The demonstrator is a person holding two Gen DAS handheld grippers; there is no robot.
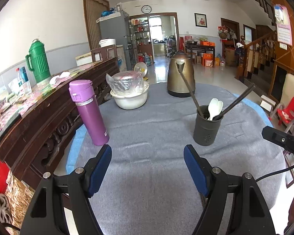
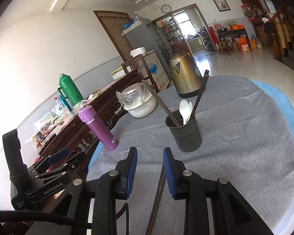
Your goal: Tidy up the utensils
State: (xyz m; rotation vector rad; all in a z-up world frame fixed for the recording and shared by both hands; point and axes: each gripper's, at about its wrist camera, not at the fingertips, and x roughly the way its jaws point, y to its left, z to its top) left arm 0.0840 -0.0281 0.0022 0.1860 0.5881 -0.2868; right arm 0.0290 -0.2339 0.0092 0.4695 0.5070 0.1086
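My right claw stands half-spread astride loose chopsticks on the desk, not pinching them; my left claw is spread, empty. Pinch them mid-shaft, lift, tilt upright, then lower into the holder beside the spoons.

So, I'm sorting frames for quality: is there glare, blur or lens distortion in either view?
Left wrist view: sharp, with strong fisheye bending at the edges, dark corners, and glare on the floor behind the kettle. Right wrist view: the left wall is washed out by bright light, the scene sits tilted, and the utensil holder is in focus.
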